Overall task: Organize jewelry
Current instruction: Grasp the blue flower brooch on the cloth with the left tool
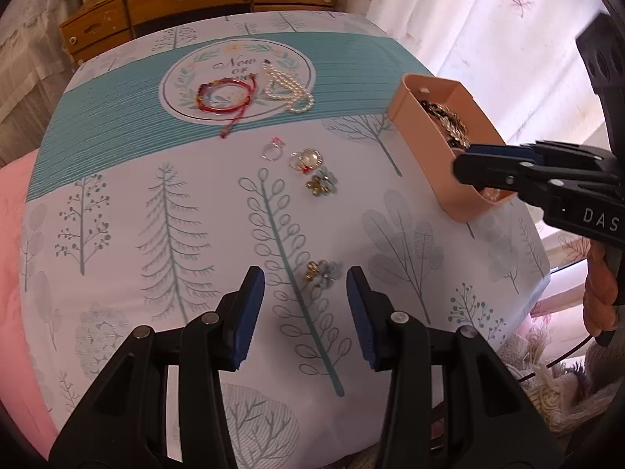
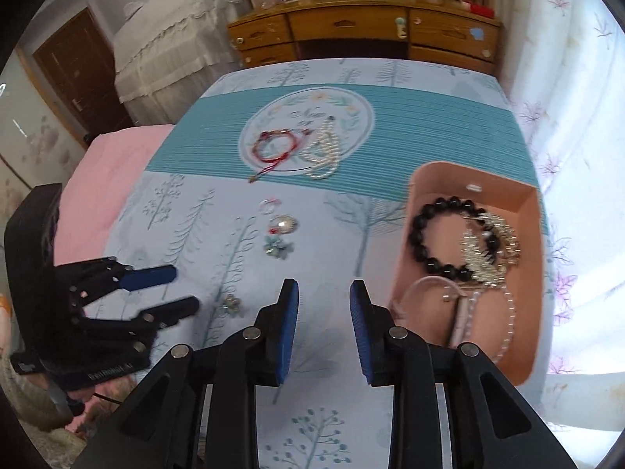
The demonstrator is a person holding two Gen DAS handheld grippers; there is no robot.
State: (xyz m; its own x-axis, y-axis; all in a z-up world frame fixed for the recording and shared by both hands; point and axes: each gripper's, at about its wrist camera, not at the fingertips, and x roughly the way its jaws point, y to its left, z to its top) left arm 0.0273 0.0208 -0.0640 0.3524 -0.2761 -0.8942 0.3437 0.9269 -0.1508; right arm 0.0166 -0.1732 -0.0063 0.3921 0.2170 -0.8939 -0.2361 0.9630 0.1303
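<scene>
Where the printed cloth [image 1: 117,148] carries a round emblem reading "New of", a red bracelet [image 1: 224,95] and pearl strand [image 1: 289,92] lie; rings and flower earrings [image 1: 322,271] lie nearer. Both the left gripper [image 1: 304,285] and the right gripper [image 2: 324,293] gape, clasping nothing, the right one marked "DAS". Beside it a pink tray [image 2: 531,211] holds a black bead bracelet [image 2: 429,234].

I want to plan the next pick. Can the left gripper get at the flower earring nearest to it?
Probably yes: the left gripper has open, empty jaws, and the flower earring lies free on the cloth just ahead, nothing between.
</scene>
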